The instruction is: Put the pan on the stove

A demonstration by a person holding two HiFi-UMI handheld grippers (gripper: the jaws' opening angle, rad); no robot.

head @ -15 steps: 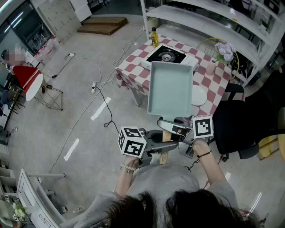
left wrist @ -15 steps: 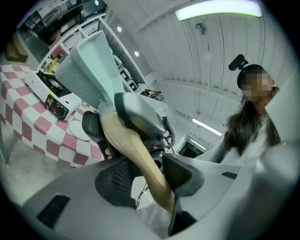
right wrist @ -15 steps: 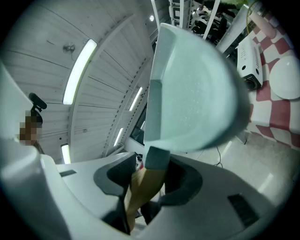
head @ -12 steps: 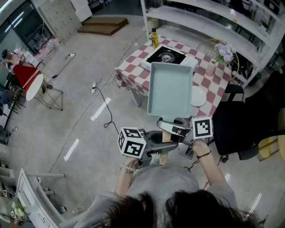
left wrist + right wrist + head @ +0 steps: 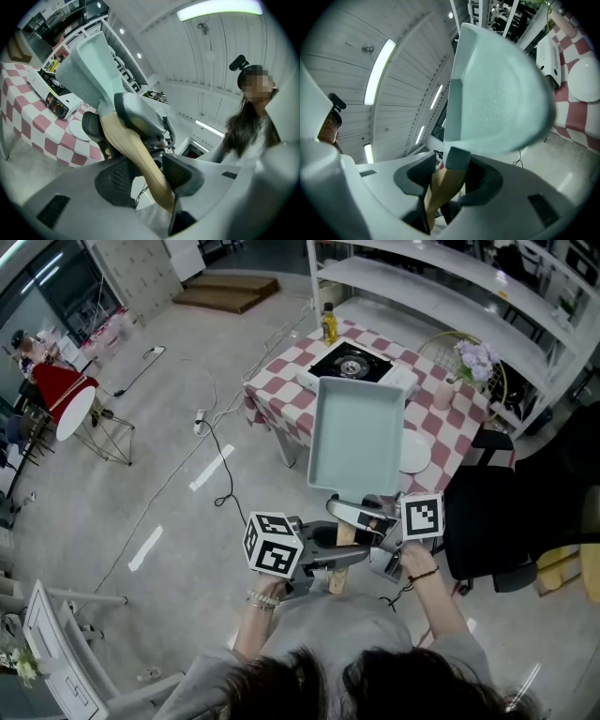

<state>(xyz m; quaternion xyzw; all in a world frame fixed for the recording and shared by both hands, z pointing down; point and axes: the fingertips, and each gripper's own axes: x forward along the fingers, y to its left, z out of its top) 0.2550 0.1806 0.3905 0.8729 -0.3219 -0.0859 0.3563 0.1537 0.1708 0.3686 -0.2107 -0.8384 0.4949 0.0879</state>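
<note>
A pale green rectangular pan (image 5: 357,435) with a wooden handle (image 5: 337,563) hangs in the air in front of the checkered table (image 5: 277,395). My left gripper (image 5: 345,556) is shut on the handle's lower part. Higher up, near the pan, my right gripper (image 5: 352,513) is shut on the same handle. The black-topped stove (image 5: 354,363) stands on the table beyond the pan. In the left gripper view the handle (image 5: 136,154) runs between the pads of the left gripper (image 5: 146,174) up to the pan (image 5: 89,70). The right gripper (image 5: 447,180) clamps the handle (image 5: 443,190) just below the pan (image 5: 497,93).
A yellow oil bottle (image 5: 329,322) stands behind the stove. A white plate (image 5: 415,452) lies on the table's right, near a pink cup (image 5: 442,387) and flowers (image 5: 475,358). A black chair (image 5: 483,512) stands at the right. Cables (image 5: 217,451) run over the floor, and white shelves (image 5: 441,292) rise behind.
Both grippers keep their hold on the handle and the pan stays in the air before the table. The whole head view has shifted slightly.
</note>
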